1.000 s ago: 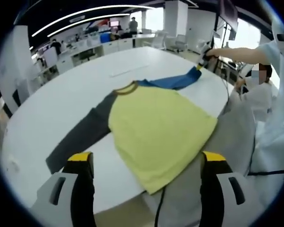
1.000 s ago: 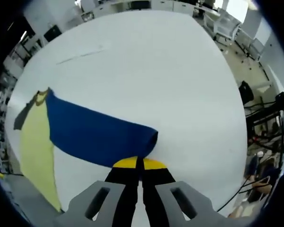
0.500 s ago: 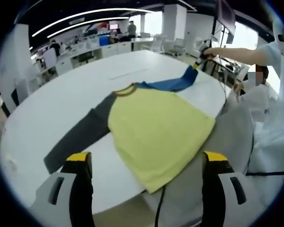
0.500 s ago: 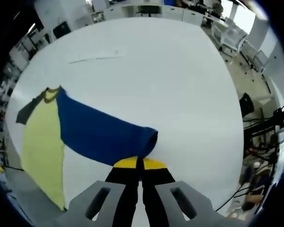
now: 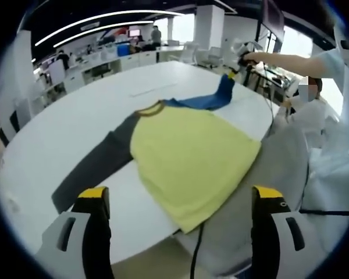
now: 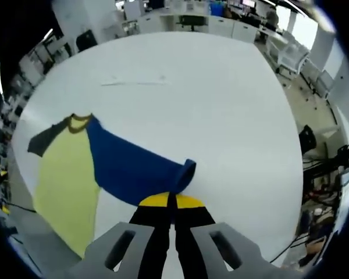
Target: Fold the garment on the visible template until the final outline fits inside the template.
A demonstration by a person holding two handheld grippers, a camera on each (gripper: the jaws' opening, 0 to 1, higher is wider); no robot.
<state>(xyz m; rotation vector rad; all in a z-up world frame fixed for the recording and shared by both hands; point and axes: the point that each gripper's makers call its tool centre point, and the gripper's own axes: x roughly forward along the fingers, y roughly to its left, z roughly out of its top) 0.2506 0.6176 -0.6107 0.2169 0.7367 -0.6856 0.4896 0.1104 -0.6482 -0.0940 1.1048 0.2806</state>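
A long-sleeved shirt lies on the white table (image 5: pixel 75 122): yellow body (image 5: pixel 189 157), dark grey sleeve (image 5: pixel 96 168) stretched toward me, blue sleeve (image 5: pixel 212 100) running away. My left gripper (image 5: pixel 177 212) hovers open in front of the shirt's hem, which hangs over the table edge, holding nothing. My right gripper (image 6: pixel 172 204) is shut on the cuff of the blue sleeve (image 6: pixel 134 171) and lifts it off the table; that gripper (image 5: pixel 231 68) also shows far off in the left gripper view, held by an outstretched arm. The yellow body (image 6: pixel 67 180) and brown collar (image 6: pixel 79 123) appear at the left of the right gripper view.
A thin faint line (image 6: pixel 134 82) is marked on the table (image 6: pixel 221 104) beyond the shirt. A person in white (image 5: pixel 331 139) stands at the table's right side. Desks, chairs and cables surround the table.
My right gripper has raised the blue sleeve's cuff higher and drawn it along; more of the yellow body shows in the right gripper view. The left gripper stays open, nearly still.
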